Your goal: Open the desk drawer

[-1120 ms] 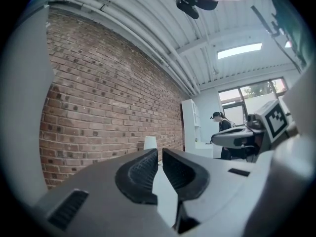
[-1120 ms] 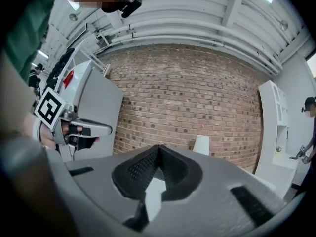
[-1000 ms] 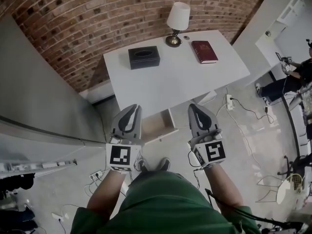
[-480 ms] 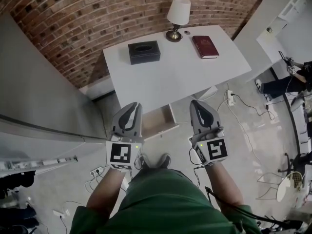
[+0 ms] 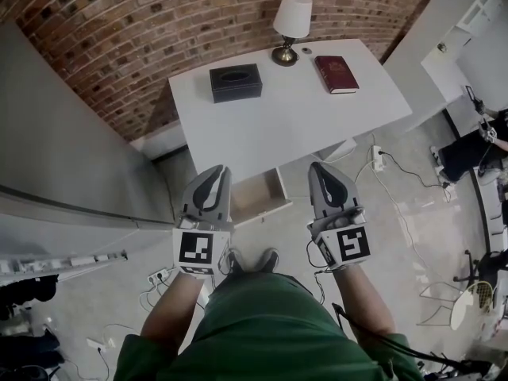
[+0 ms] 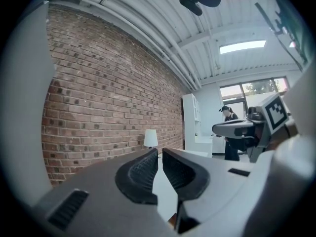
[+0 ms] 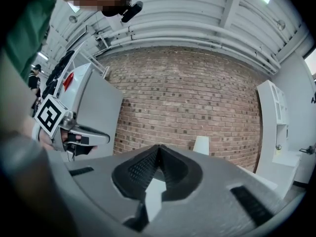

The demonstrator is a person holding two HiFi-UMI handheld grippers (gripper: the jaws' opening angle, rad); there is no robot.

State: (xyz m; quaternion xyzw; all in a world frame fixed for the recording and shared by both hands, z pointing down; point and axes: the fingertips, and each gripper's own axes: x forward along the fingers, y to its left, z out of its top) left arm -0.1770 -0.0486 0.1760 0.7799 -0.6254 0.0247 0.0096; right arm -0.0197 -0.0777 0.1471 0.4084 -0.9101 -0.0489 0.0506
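ribbed grey left tongs [image 6: 159, 152] barely parted, right tongs [image 7: 158, 148] pinched shut — both empty.

1. worktop [image 5: 294, 125]: white
2. box [image 5: 235, 82]: black
3. book [image 5: 336, 74]: dark red
4. lamp [image 5: 292, 16]: white shade, brass base
5. wall [image 5: 159, 22]: red-brown brick
6. left tool [image 5: 216, 173], right tool [image 5: 317, 170]: grey, black-and-white markers
7. shirt [image 5: 262, 332]: green

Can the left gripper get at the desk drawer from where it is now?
Probably yes. The left gripper hangs just left of the drawer, which stands pulled out from under the desk, with nothing between them. It looks held higher than the drawer, so it would have to dip.
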